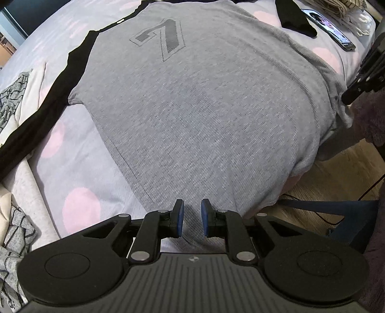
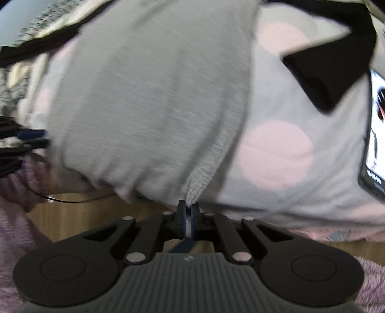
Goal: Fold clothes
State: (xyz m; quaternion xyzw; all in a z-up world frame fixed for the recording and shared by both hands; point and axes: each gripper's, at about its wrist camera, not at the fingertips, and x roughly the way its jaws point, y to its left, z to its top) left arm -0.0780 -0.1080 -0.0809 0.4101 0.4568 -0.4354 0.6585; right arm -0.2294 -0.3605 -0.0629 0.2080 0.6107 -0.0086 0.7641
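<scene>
A grey shirt (image 1: 192, 108) with black sleeves and a printed 7 lies flat on a lavender bedsheet (image 1: 79, 168) with pink dots. Its hem reaches the bed's near edge. My left gripper (image 1: 192, 216) sits at the hem near the left side seam, with grey fabric filling the narrow gap between the blue pads. In the blurred right wrist view, my right gripper (image 2: 189, 211) is shut on the shirt (image 2: 149, 96) at its other hem corner, where the cloth gathers into the pads. The right gripper (image 1: 347, 96) also shows at the left wrist view's right edge.
A lit phone (image 1: 329, 26) lies on the sheet beside the right black sleeve (image 1: 293, 19). Other clothes (image 1: 12, 103) are heaped at the bed's left. Wooden floor (image 1: 324, 173) with a cable lies beyond the bed edge. A person's fuzzy purple sleeve (image 1: 370, 115) is at the right.
</scene>
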